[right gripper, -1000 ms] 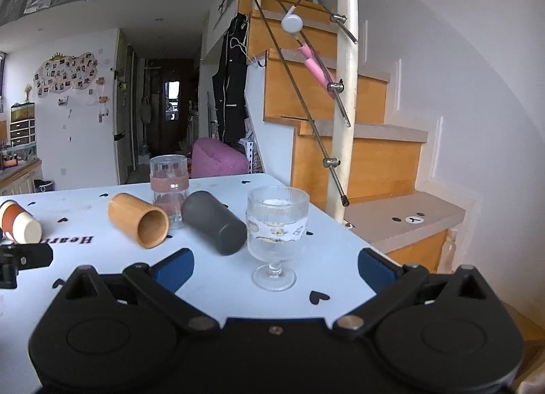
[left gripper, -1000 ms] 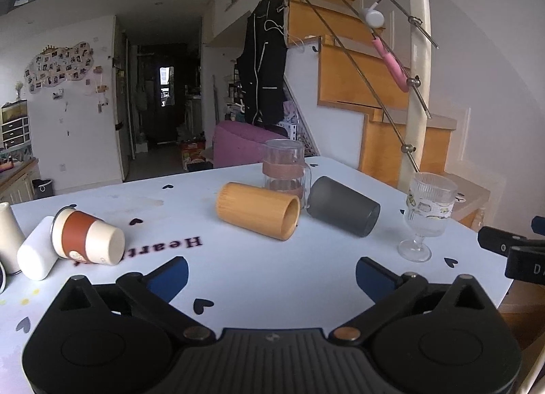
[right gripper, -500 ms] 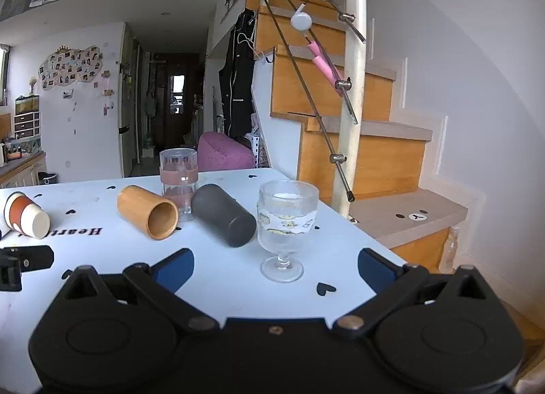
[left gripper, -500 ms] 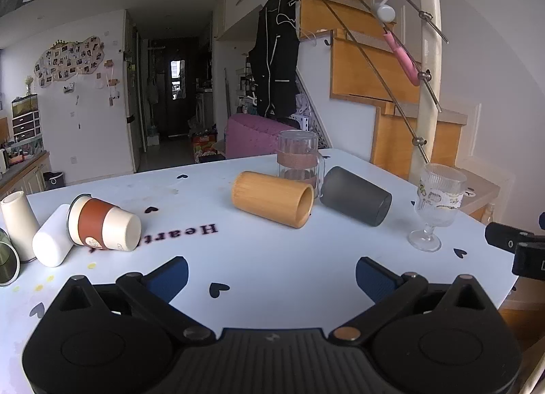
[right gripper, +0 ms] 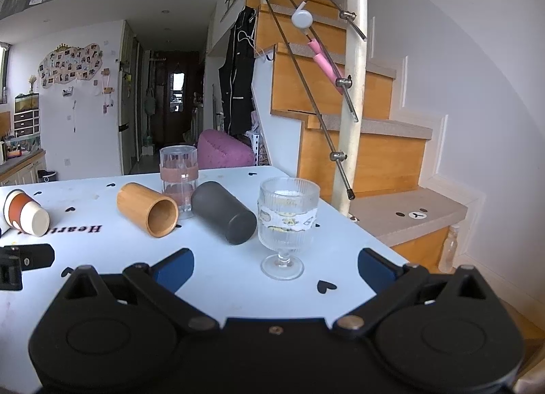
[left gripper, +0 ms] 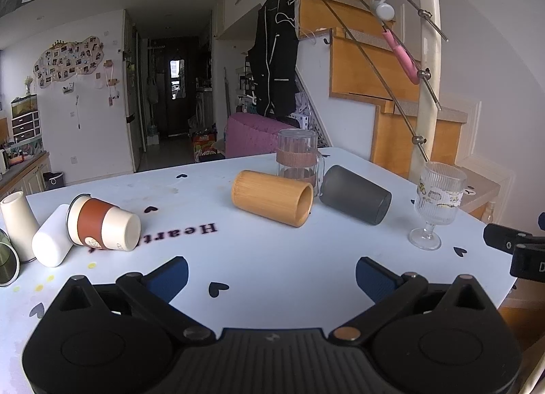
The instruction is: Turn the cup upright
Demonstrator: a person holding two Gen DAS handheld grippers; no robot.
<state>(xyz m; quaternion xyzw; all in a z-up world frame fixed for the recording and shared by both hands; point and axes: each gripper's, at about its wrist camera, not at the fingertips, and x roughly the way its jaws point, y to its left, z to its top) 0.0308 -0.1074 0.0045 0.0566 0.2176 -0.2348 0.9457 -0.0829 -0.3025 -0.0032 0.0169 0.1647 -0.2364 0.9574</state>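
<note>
Cups lie scattered on the white surface [left gripper: 272, 257] ahead of both grippers: from the left gripper [left gripper: 271, 276], whose jaws are spread wide with nothing between them, the bamboo cup [left gripper: 272, 197] lies on its side straight ahead, the dark grey cup [left gripper: 354, 194] lies on its side just right of it, and an orange-banded paper cup [left gripper: 104, 223] lies tipped over to the front left. Behind the two, between them, a glass mug [left gripper: 298, 160] stands upright. The right gripper [right gripper: 276, 269] is likewise spread and empty, with a stemmed glass [right gripper: 286, 223] standing upright just ahead of it, the dark grey cup close by to the glass's left and the bamboo cup farther left.
</note>
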